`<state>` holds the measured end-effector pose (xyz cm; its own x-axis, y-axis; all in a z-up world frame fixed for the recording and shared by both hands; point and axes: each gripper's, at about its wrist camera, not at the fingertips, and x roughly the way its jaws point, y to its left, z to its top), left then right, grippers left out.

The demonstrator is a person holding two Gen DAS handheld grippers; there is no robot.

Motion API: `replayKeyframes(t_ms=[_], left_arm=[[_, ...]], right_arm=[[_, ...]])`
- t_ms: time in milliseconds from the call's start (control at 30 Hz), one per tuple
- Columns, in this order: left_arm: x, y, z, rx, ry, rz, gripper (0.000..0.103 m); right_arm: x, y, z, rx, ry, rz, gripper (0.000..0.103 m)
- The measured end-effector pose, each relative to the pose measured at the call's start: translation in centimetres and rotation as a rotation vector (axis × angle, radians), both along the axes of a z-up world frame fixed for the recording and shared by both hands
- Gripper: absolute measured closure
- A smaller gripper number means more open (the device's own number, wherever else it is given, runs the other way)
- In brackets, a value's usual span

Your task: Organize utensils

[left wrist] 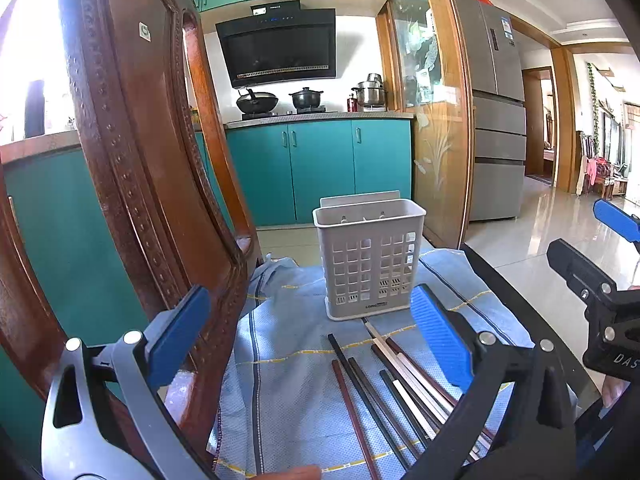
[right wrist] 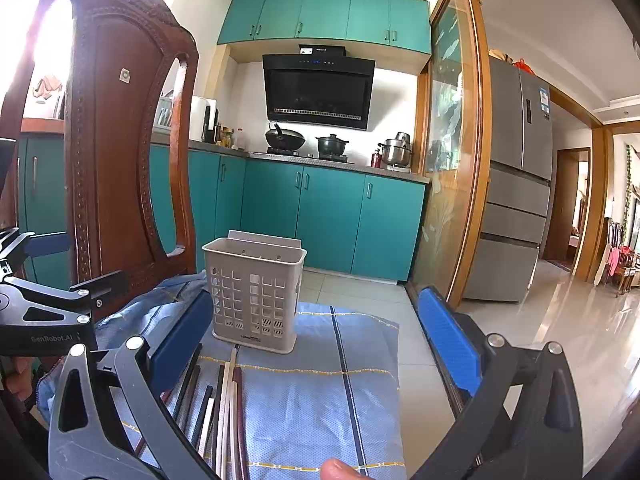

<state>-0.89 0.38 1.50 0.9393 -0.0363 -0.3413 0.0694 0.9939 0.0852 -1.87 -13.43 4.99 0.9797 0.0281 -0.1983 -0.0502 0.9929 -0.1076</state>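
Note:
A grey perforated utensil holder (left wrist: 370, 260) stands upright on a blue cloth (left wrist: 288, 352); it also shows in the right wrist view (right wrist: 254, 294). Several chopsticks (left wrist: 384, 384), dark, reddish and white, lie side by side on the cloth in front of it, and show in the right wrist view (right wrist: 224, 404). My left gripper (left wrist: 310, 336) is open and empty above the chopsticks. My right gripper (right wrist: 316, 344) is open and empty above the cloth, right of the chopsticks. The right gripper also shows at the right edge of the left wrist view (left wrist: 600, 280).
A carved wooden chair back (left wrist: 148, 168) rises close on the left, also in the right wrist view (right wrist: 120, 140). The dark table edge (left wrist: 504, 284) runs along the right of the cloth. Teal kitchen cabinets (left wrist: 320, 168) and a fridge (left wrist: 496, 120) stand behind.

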Motion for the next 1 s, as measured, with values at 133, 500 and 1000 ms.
replayKeyframes(t_ms=[133,500,1000], left_arm=[[-0.13,-0.02,-0.24,-0.004,-0.007,0.000,0.003],[-0.36,0.08,-0.12,-0.014,-0.024,-0.010,0.003],[-0.18,0.08,-0.35,-0.018,-0.031,-0.018,0.003]], right_arm=[[-0.13,-0.04,-0.05,0.000,-0.006,0.002,0.003],[-0.44,-0.22,0.03,0.006,-0.017,0.015,0.003],[-0.65,0.08,0.19,0.001,-0.020,0.020,0.003]])
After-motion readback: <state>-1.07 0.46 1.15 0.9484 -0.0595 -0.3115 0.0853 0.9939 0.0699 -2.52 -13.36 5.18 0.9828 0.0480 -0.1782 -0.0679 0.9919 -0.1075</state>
